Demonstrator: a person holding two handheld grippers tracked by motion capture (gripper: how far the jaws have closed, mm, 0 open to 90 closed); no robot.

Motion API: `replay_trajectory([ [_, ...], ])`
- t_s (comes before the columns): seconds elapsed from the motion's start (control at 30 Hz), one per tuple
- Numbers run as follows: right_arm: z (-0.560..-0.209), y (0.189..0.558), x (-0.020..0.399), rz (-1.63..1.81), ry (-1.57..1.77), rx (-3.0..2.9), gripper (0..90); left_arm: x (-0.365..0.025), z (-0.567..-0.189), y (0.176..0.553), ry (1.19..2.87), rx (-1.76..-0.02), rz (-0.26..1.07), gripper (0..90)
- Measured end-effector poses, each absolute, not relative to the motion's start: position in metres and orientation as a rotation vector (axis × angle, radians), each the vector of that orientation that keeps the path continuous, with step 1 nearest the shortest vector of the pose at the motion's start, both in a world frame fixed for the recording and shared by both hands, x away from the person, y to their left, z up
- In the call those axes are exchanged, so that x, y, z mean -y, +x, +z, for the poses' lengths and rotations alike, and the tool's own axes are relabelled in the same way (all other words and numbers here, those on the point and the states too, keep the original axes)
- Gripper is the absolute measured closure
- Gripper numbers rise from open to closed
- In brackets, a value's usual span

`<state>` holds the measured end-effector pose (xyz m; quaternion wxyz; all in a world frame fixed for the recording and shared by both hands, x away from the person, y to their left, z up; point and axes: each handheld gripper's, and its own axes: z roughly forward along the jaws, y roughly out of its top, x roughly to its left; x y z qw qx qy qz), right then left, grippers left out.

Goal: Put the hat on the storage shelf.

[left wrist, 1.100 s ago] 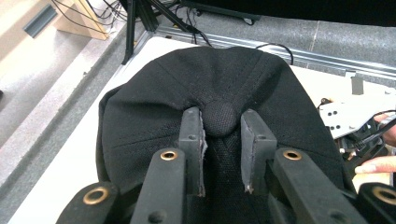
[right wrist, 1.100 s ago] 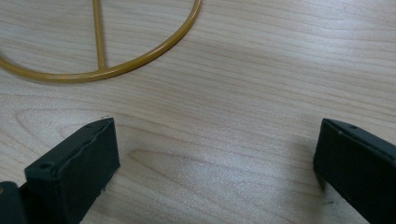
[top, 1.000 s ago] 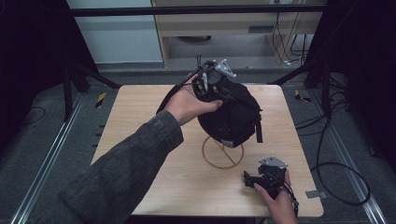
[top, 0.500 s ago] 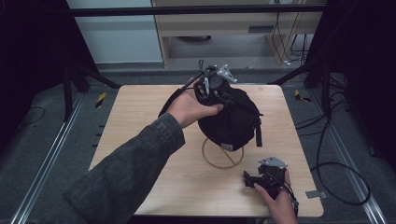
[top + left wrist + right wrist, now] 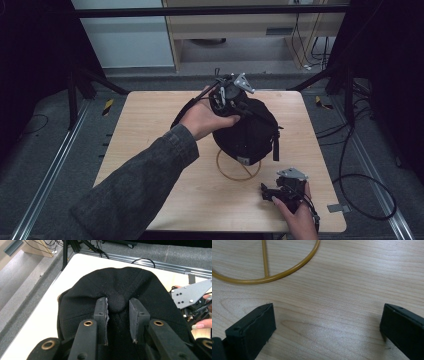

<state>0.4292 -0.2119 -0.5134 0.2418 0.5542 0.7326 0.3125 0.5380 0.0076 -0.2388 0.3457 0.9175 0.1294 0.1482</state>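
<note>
While looking down from the high view, find a black cap (image 5: 247, 135) perched on a gold wire stand (image 5: 235, 172), near the middle of the wooden table (image 5: 150, 130) and a little toward its far edge. Hides the upper part of that stand, with just the ring of the base lying bare on the wood in front. Note the left gripper (image 5: 227, 97) at the crown of the cap, wrapped by the left hand (image 5: 202, 120), with a grey sleeve (image 5: 135, 185) running in from the bottom left. Find the right gripper (image 5: 272, 190) down at the near right corner, resting on the table in the right hand (image 5: 297, 215), near the ring and well apart from the cap.

Turning to the left gripper view, see the left gripper (image 5: 117, 301) closed on the cap (image 5: 82, 297) at its top button (image 5: 117, 303). Pinches that button between the two pads (image 5: 101, 315), with the fabric puckered around it. Shows the grey plate of the right gripper (image 5: 192, 293) beyond the cap at the right edge.

Turning last to the right gripper view, see the right gripper (image 5: 327, 312) spread wide, jaws far apart over bare table (image 5: 362, 277), gripping nothing. Shows part of the stand's ring (image 5: 287, 272) just ahead of the left jaw, apart from it.
</note>
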Motion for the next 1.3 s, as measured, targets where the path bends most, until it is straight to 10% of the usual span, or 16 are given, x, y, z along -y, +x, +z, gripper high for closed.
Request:
replay_trajectory([
  [0.6, -0.513, 0.429, 0.212, 0.855, 1.516, -2.003, 0.4, -0.013, -0.243, 0.53, 2.341, -0.345, 0.451, 59.6],
  [1.3, -0.513, 0.429, 0.211, 0.856, 1.524, -2.001, 0.3, -0.024, -0.249, 0.512, 2.228, -0.372, 0.442, 17.0],
])
